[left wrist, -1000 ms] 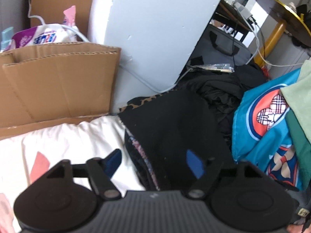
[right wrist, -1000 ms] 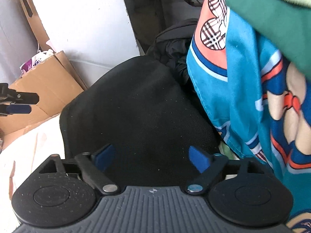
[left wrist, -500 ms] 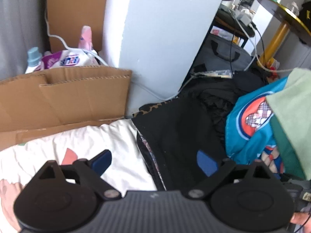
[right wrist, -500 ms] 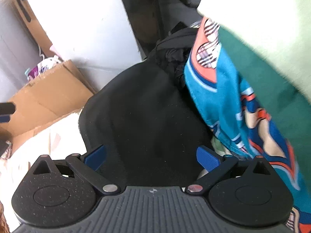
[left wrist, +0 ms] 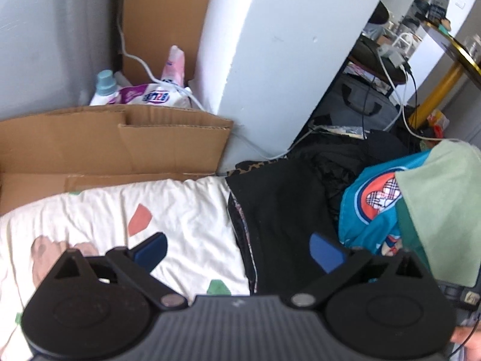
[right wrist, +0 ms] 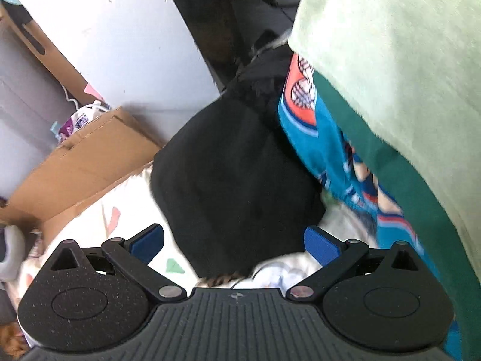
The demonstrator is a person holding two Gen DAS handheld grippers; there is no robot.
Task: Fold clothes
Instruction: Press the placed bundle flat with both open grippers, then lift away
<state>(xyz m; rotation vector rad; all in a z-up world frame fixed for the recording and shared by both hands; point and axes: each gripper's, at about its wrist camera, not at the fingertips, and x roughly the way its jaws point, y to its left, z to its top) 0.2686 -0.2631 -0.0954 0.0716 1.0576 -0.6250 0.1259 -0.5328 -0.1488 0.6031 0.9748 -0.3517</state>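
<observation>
Clothes lie heaped on the white patterned sheet (left wrist: 186, 216), and we see them from both wrist views. Largest is the black folded garment (left wrist: 279, 210), lying flat on the sheet with its long axis running away from us toward the white wall (left wrist: 270, 45); its near edge sits between our two sets of fingers in the right wrist view (right wrist: 228, 186). Just right of it, touching its edge, hangs the blue cartoon-print garment (left wrist: 369, 198), draped downward, with a pale green garment (left wrist: 445, 204) laid over its top. We cannot tell which way the green piece's long axis runs; in the right wrist view it fills the upper right (right wrist: 390, 60). Behind the black piece is a crumpled dark pile (left wrist: 345, 156). A cardboard box (left wrist: 120, 141) stands at the sheet's far left edge.

Our left gripper (left wrist: 237, 249) hovers over the seam between sheet and black garment, jaws spread wide, holding nothing. Our right gripper (right wrist: 234, 242) hangs above the black garment's near edge, jaws likewise spread and empty.
</observation>
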